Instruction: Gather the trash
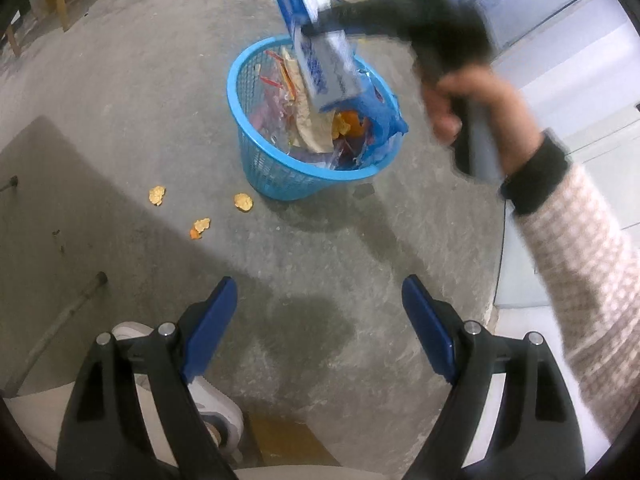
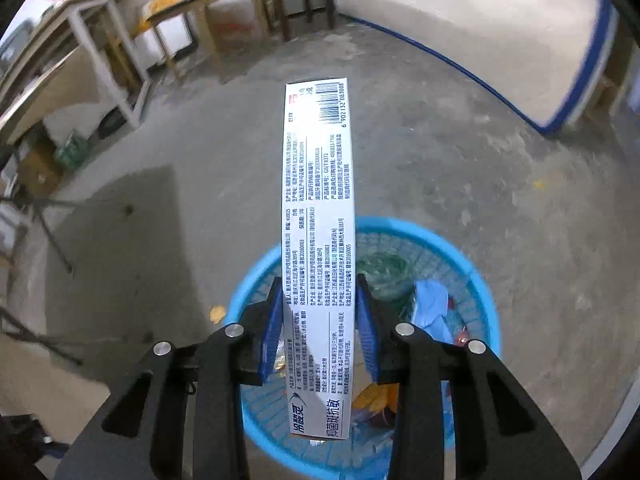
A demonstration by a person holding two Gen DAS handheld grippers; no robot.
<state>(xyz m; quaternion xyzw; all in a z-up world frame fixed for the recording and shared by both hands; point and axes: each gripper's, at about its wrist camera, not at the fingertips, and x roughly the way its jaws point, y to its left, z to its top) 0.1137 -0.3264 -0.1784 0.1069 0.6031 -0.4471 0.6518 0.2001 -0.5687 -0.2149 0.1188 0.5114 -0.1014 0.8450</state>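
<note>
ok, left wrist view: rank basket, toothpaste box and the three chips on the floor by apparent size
1. Basket, largest.
2. Toothpaste box. It hangs above the basket, nearer the camera, and is cut off at the top edge, so its size here is unsure.
3. Chips, smallest. The three look much alike, so no ranking among them.

left wrist: looks steeply down past its own fingers at the concrete floor (image 1: 140, 92), basket (image 1: 280, 176) ahead, mid-range | right wrist: looks down from just above the same basket (image 2: 484, 296), room beyond | shared: basket, floor
</note>
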